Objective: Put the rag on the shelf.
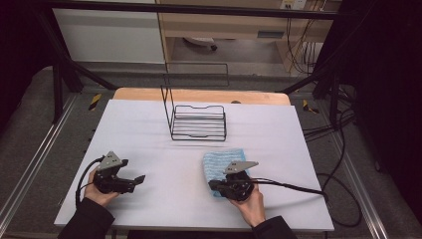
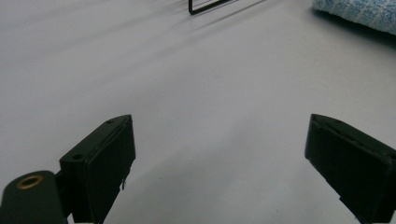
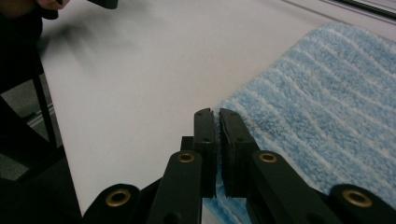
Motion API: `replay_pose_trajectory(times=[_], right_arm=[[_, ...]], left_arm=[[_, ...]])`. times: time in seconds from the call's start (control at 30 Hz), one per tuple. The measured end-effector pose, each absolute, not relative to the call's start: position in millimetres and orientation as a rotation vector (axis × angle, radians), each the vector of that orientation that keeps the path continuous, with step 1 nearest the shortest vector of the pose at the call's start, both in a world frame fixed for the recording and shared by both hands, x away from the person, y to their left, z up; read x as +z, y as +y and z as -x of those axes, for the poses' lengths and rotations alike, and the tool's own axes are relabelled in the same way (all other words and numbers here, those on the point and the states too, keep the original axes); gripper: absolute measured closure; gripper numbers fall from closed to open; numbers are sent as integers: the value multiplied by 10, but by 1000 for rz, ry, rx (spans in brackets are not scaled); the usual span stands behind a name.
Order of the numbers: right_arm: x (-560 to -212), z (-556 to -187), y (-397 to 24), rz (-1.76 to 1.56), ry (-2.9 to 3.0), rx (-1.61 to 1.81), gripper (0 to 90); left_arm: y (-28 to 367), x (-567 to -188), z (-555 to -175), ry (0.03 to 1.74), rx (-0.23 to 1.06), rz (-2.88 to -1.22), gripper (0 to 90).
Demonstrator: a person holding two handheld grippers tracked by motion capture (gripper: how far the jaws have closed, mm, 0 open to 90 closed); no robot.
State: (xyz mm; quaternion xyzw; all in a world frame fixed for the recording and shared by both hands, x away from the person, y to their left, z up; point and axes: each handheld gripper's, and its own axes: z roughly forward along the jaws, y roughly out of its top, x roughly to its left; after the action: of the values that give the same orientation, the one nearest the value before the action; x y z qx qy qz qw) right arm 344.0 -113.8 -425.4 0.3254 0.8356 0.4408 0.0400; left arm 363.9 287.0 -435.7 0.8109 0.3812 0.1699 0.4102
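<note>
Black jaws of the right gripper [image 3: 217, 116] stand pressed together on the near edge of a blue towel [image 3: 327, 112]; a thin strip of its fabric shows between the pads. This towel is a soft terry cloth, fluffy, with pale stripes, folded into a rough rectangle, and it lies flat on the white, smooth bench [image 1: 149, 129]. Seen from the high view, the towel [image 1: 221, 158] is in front of a black wire rack [image 1: 198, 122], near it but apart. Left of the towel, well apart, the left gripper [image 1: 141, 178] rests low over the bench with its jaws wide apart and nothing between them.
</note>
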Motion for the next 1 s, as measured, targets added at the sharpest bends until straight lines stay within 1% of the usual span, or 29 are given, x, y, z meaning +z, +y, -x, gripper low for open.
replay_pose_trajectory(times=[0.43,0.77,0.83,0.93,1.0], right_arm=[[-4284,-3407,-887,-983,2553,1384,863],[-4436,-3427,-757,-1023,2557,1382,852],[-4460,-3428,-747,-1021,2563,1386,826],[-4462,-3435,-746,-1016,2584,1407,694],[-4441,-3439,-756,-1010,2580,1416,635]], left_arm=[[2868,-4360,-3641,961,426,-2044,86],[2867,-4361,-3642,959,424,-2045,86],[2867,-4361,-3642,959,424,-2045,86],[2868,-4361,-3640,959,423,-2045,85],[2871,-4360,-3641,958,425,-2046,86]])
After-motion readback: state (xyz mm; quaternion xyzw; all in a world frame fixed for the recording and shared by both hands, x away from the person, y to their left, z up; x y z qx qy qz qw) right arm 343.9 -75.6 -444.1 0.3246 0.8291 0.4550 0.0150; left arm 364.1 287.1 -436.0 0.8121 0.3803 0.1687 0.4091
